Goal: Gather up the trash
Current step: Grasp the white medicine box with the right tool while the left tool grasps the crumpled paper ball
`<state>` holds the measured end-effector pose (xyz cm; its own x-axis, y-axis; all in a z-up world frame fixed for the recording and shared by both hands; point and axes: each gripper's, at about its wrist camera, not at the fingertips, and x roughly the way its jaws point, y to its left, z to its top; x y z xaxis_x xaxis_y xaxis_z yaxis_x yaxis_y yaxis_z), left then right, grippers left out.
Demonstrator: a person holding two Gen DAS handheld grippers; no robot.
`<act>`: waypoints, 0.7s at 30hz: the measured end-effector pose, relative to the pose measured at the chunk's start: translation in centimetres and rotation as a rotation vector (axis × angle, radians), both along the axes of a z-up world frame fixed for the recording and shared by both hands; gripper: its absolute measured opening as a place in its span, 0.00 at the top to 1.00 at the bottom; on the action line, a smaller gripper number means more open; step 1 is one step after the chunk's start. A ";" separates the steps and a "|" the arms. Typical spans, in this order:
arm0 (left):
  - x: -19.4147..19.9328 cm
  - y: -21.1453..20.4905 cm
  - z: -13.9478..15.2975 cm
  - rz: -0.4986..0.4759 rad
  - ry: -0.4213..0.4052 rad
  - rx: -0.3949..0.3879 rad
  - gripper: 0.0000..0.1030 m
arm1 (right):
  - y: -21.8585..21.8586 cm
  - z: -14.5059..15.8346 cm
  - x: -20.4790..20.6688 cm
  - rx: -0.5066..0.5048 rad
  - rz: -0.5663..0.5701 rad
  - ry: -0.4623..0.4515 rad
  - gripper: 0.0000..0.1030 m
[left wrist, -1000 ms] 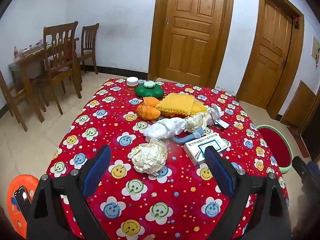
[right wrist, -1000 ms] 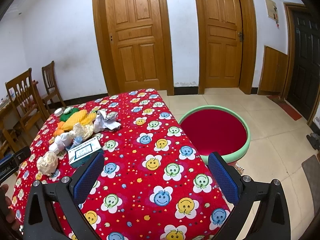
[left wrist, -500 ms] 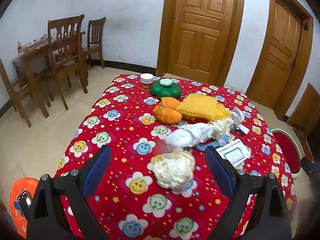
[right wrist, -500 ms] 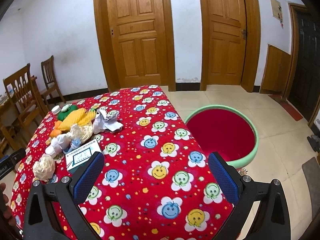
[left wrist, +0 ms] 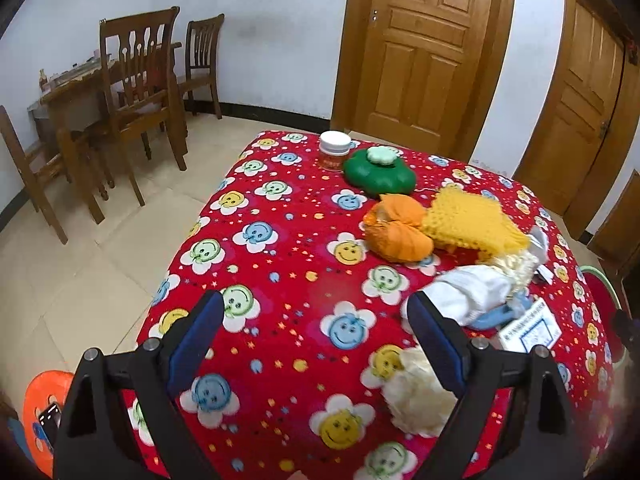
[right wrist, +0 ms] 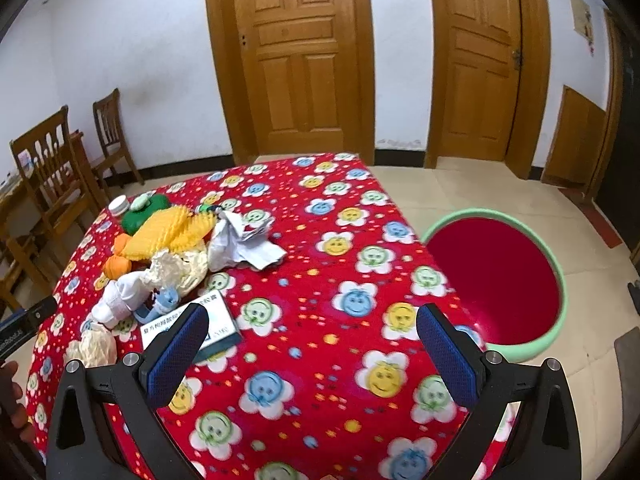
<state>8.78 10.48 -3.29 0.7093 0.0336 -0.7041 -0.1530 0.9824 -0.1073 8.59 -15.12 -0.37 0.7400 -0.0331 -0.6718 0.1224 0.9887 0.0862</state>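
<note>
Trash lies in a heap on a table under a red smiley-flower cloth (left wrist: pixel 288 264) (right wrist: pixel 344 264). A cream crumpled wad (left wrist: pixel 416 392) (right wrist: pixel 94 348) sits behind my left gripper's right finger. Beyond it lie a white bundle (left wrist: pixel 468 292) (right wrist: pixel 120 300), a white printed box (left wrist: pixel 528 330) (right wrist: pixel 218 316), orange cloth (left wrist: pixel 400 232), yellow mesh (left wrist: pixel 468 220) (right wrist: pixel 168 232), crumpled white paper (right wrist: pixel 244 244), a green lidded dish (left wrist: pixel 378 170) and a white-capped jar (left wrist: pixel 334 150). My left gripper (left wrist: pixel 316 340) is open over bare cloth. My right gripper (right wrist: pixel 312 352) is open above the table's near right part.
A green-rimmed red basin (right wrist: pixel 500 280) stands on the floor right of the table. Wooden chairs and a wooden table (left wrist: pixel 120 92) fill the left side of the room. Two wooden doors (right wrist: pixel 296 52) close the far wall. An orange stool (left wrist: pixel 44 412) with a phone is at bottom left.
My left gripper has swung left, so the trash now sits right of its fingers instead of between them. My right gripper has shifted slightly forward over the table. Both stayed open.
</note>
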 end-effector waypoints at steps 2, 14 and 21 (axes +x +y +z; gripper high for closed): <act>0.7 0.6 -0.6 -0.003 0.011 -0.005 0.11 | 0.8 -0.4 0.9 0.001 0.014 0.015 0.00; 3.1 1.8 -2.6 -0.089 0.053 -0.106 0.13 | 5.5 -3.2 3.9 0.011 0.133 0.097 0.00; 3.1 2.1 -2.8 -0.108 0.064 -0.117 0.13 | 8.5 -4.4 3.9 -0.006 0.224 0.129 0.00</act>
<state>11.92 12.57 -6.12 0.6578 -0.1249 -0.7427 -0.0576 0.9749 -0.2150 12.50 -6.66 -4.74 0.6373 0.1177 -0.7616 -0.0899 0.9929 0.0783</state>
